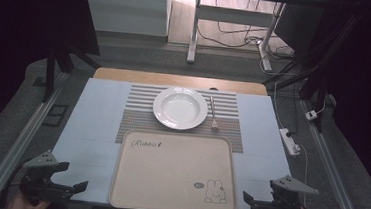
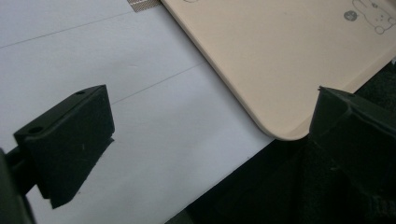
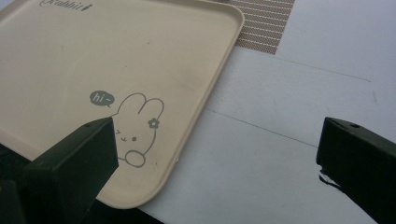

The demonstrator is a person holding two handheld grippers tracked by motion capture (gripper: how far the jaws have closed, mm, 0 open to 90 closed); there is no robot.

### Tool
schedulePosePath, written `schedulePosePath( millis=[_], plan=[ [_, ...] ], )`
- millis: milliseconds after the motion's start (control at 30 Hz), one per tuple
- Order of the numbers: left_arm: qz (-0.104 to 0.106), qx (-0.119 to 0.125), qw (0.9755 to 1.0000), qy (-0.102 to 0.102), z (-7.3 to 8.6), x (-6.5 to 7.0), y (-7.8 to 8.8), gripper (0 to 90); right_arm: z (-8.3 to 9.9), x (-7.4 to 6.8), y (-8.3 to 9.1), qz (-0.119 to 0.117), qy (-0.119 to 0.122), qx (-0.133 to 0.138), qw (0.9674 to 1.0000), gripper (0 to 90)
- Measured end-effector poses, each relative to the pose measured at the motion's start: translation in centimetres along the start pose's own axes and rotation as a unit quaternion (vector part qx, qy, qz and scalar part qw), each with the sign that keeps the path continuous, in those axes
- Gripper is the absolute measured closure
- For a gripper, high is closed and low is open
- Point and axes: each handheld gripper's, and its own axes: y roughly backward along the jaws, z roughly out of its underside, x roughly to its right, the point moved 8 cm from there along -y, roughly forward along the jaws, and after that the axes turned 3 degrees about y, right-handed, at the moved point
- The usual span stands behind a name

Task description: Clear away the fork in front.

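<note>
Nearest the person, the left tongs [image 1: 81, 186] and the right tongs [image 1: 248, 198] hang released and empty at the near edge of the desk [image 1: 92, 122], one off each near corner of the beige rabbit tray [image 1: 173, 171]. In the left gripper view the jaws stand wide apart over bare desk, just beside the tray's rounded corner [image 2: 285, 133]; in the right gripper view one jaw overlaps the printed rabbit [image 3: 135, 126] while the other hangs over the desk.

Judging by this, the step in hand is probably a two-sided approach to the tray. To do it well, each pair of tongs should come in low and level, slide one jaw under the raised rim at matching points on opposite sides, and clench together so the tray lifts flat.

The tray lies flat, its long axis running left to right, rabbit at its near right, lettering at its far left. Beyond the tray, on a striped placemat [image 1: 138, 106], sits a white plate [image 1: 180, 108], and right of that a spoon [image 1: 213, 114] whose long axis runs near to far, bowl end toward the tray.
</note>
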Motion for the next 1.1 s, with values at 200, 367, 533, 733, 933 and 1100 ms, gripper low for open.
schedulePosePath(
  millis=[200, 367, 533, 733, 933, 1100],
  plan=[
    [0.001, -0.001, 1.0, -0.002, 0.0, 0.0, 0.0, 1.1, 0.1, -0.4, -0.3, 0.001, 0.019, -0.013, 0.9997, 0.0],
    [0.0, -0.004, 1.0, -0.006, 0.0, 0.1, -0.1, 1.3, 0.1, -0.5, -0.4, 0.001, 0.028, -0.018, 0.9994, 0.0],
    [0.0, -0.007, 0.9999, -0.008, 0.1, 0.2, -0.1, 1.8, 0.1, -0.8, -0.5, 0.0, 0.042, -0.023, 0.9989, 0.0],
    [-0.004, -0.011, 0.9998, -0.014, 0.1, 0.2, -0.2, 1.9, -0.3, -1.4, -0.8, -0.008, 0.064, -0.015, 0.9978, 0.0],
    [-0.006, -0.012, 0.9998, -0.015, 0.1, 0.3, -0.3, 2.1, -0.3, -1.9, -1.1, -0.024, 0.078, -0.027, 0.9963, 0.0],
    [-0.008, -0.015, 0.9997, -0.017, 0.1, 0.3, -0.3, 2.1, -0.4, -2.3, -1.4, -0.033, 0.088, -0.027, 0.9952, 0.0]
  ],
)
